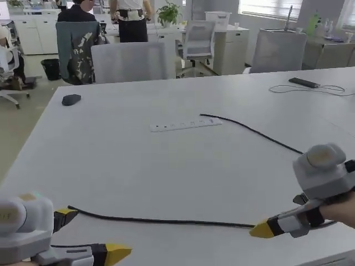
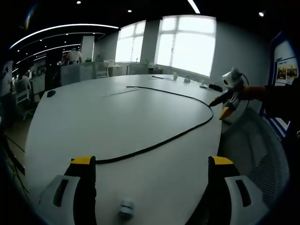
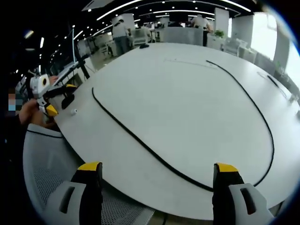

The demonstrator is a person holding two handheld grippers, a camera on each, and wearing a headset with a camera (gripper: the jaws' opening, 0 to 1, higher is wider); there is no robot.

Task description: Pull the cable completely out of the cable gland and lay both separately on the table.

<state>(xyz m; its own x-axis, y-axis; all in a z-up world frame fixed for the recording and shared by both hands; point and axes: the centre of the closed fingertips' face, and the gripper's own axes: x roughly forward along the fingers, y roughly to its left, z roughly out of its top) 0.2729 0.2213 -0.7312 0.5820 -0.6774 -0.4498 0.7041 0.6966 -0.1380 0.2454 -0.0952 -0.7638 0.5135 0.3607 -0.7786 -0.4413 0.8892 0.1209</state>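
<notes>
Black cable (image 1: 166, 221): lies curved on white table (image 1: 138, 166). Small white cable gland (image 2: 126, 206): separate, on table by left gripper (image 2: 152, 161), jaws wide apart, empty. Right gripper (image 3: 158, 168): jaws likewise spread, holding nothing.

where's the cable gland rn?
Left gripper view: cable gland lies on the table between the left gripper's open jaws, apart from the cable end.

The tabletop (image 1: 138, 172) carries one black cable (image 1: 166, 221), one white power strip (image 1: 186, 124), one dark mouse (image 1: 71, 99) near its far left edge, and one small white piece (image 2: 126, 206) at its near edge.
</notes>
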